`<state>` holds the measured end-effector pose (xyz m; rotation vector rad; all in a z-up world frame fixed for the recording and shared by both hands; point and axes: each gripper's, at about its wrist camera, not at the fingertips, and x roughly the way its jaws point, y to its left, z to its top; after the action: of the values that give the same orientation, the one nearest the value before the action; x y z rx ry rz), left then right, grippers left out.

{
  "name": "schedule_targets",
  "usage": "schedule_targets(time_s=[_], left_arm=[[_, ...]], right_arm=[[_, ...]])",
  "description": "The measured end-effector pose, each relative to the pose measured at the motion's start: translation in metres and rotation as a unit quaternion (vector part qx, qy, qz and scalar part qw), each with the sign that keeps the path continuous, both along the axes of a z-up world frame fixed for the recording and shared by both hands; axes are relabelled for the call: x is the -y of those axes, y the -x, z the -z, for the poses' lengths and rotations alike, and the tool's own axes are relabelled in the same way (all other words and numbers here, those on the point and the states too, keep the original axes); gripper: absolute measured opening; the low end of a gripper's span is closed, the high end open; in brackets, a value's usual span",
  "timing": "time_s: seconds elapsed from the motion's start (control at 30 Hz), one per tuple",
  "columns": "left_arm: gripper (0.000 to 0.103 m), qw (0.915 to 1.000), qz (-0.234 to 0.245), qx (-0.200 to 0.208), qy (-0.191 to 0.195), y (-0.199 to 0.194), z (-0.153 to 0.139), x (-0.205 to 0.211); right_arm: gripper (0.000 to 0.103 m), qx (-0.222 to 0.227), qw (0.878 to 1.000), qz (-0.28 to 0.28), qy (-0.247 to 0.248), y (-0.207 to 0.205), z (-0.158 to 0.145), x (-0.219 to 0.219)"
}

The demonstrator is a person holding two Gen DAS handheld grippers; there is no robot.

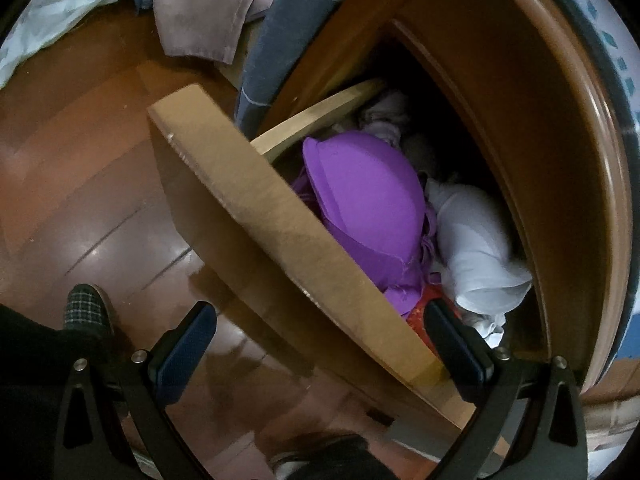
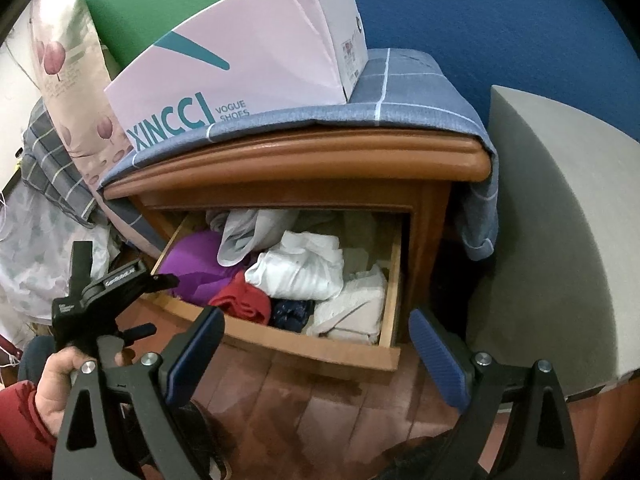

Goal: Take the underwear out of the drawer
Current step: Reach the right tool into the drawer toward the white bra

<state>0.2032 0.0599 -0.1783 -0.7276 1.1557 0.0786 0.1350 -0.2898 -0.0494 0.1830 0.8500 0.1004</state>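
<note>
A wooden nightstand (image 2: 432,216) stands on a glossy reddish wood floor (image 2: 320,404) against a blue wall (image 2: 500,20), with a grey panel (image 2: 552,240) just to its right and heaped bedding (image 2: 48,216) to its left. Its top is draped with a blue checked cloth (image 2: 420,92), and a pink shoe box (image 2: 248,56) rests on that. The drawer (image 2: 312,344) is pulled out toward the near side and crammed with clothes — a purple bra (image 1: 368,208) along the left wall, its long axis running near to far and its cups bulging upward, a red piece (image 2: 240,300) near the front board, white garments (image 2: 304,268) in the middle and right. The left gripper (image 1: 320,312) is spread wide, straddling the drawer's front board: one finger outside over the floor, the other inside, against the red fabric. The right gripper (image 2: 316,336) hangs before the drawer, jaws wide apart, holding nothing. A slippered foot (image 1: 86,306) stands on the floor at the near left.
</note>
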Motion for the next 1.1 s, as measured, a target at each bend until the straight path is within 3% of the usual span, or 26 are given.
schedule_targets(time_s=[0.77, 0.9, 1.0, 1.1], left_arm=[[0.103, 0.9991, 0.028, -0.025, -0.019, 0.007, -0.004, -0.005], [0.103, 0.9981, 0.04, -0.01, -0.045, 0.003, -0.009, 0.0], [0.103, 0.9974, 0.043, -0.002, -0.058, 0.0, -0.012, 0.002], [0.103, 0.9929, 0.054, 0.021, -0.104, -0.003, -0.019, 0.009]], right_arm=[[0.096, -0.021, 0.999, -0.018, 0.029, -0.007, 0.01, -0.015], [0.096, -0.031, 0.999, -0.039, 0.015, -0.009, 0.009, -0.021], [0.096, -0.034, 0.999, -0.036, -0.022, -0.015, 0.006, -0.026], [0.096, -0.049, 0.996, -0.016, -0.072, -0.03, 0.009, -0.031]])
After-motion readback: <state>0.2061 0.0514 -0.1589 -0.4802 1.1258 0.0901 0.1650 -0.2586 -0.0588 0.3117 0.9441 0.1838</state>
